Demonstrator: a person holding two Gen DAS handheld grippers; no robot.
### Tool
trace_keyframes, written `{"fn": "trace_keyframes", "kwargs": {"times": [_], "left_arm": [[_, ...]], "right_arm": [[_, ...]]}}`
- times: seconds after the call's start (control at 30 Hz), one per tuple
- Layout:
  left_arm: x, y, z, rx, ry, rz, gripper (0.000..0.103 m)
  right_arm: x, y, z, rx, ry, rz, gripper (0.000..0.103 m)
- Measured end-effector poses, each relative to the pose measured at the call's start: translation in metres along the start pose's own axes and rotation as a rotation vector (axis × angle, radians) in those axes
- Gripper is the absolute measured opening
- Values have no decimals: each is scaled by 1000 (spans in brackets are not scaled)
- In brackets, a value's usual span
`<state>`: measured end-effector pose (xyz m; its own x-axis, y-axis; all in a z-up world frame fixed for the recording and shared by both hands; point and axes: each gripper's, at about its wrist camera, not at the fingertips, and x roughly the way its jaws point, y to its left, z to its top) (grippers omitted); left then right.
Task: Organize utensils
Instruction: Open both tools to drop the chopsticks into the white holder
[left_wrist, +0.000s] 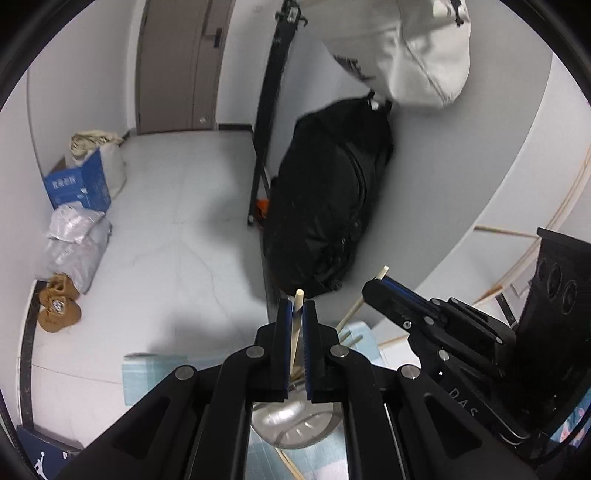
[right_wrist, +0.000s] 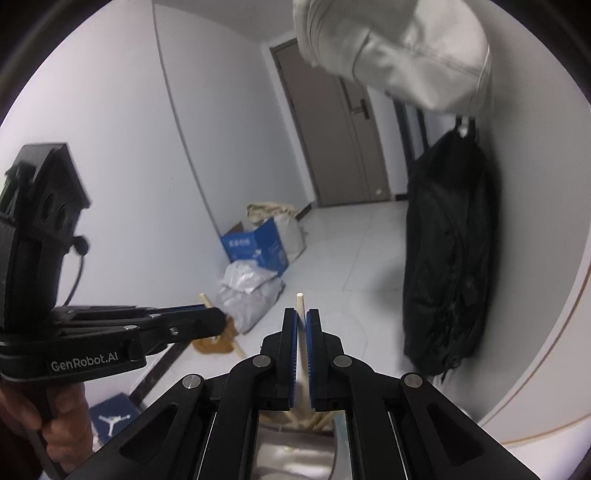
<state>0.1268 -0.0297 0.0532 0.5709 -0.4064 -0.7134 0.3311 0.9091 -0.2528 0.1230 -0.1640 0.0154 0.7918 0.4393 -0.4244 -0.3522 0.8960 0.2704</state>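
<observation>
Everything here is placed against the black coat (left_wrist: 325, 199) hanging on the wall. Far left of it, by the other wall, lie brown slippers (left_wrist: 59, 306), grey plastic bags (left_wrist: 74, 243) and a blue box (left_wrist: 79, 186) with a cloth sack (left_wrist: 98, 146) behind it. A door (left_wrist: 173, 66) stands at the back of the floor (left_wrist: 166, 236), left of the coat. A black stand (left_wrist: 269, 122) leans just left of the coat, touching its edge in the left wrist view.

Below the coat, the left gripper (left_wrist: 294, 317) has its fingers (left_wrist: 282, 332) pressed narrow on a pale chopstick (left_wrist: 297, 314) that stands nearly upright between the blue pads, its tip poking above them. Under the fingers sits a shiny metal holder (left_wrist: 295, 417) on a light blue mat (left_wrist: 147, 373), with more wooden sticks (left_wrist: 349, 338) beside it.

Right of that, still below the coat, the right gripper (left_wrist: 375, 286) is likewise closed narrow on a second chopstick (left_wrist: 382, 273), which slants through its fingers. In the right wrist view that gripper (right_wrist: 301, 328) pinches its chopstick (right_wrist: 300, 302) upright, left of the coat (right_wrist: 447, 258), and a hand (right_wrist: 44, 417) carries the left gripper (right_wrist: 218, 319) at the far left.

Above the coat hangs a white garment (left_wrist: 417, 51). The round white surface (left_wrist: 498, 206) curves to the coat's right.
</observation>
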Motion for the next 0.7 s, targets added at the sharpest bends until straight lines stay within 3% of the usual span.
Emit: {"fn": "trace_keyframes", "kwargs": {"times": [0.13, 0.2, 0.3, 0.37, 0.53, 0.7], "left_arm": [[8, 7, -2, -25, 47, -36, 5], [10, 5, -3, -11, 75, -59, 23], [6, 5, -3, -22, 67, -55, 41], [1, 7, -4, -34, 49, -50, 43], [-13, 11, -10, -62, 15, -2, 52], [-28, 7, -22, -74, -19, 64, 55]], "right_arm": [[2, -4, -15, 8, 39, 27, 7], [0, -6, -20, 10, 46, 24, 7], [-5, -10, -27, 31, 47, 23, 8], [-12, -13, -31, 50, 45, 17, 12], [-34, -15, -37, 79, 21, 3, 35], [-51, -10, -41, 82, 0, 5, 44]]}}
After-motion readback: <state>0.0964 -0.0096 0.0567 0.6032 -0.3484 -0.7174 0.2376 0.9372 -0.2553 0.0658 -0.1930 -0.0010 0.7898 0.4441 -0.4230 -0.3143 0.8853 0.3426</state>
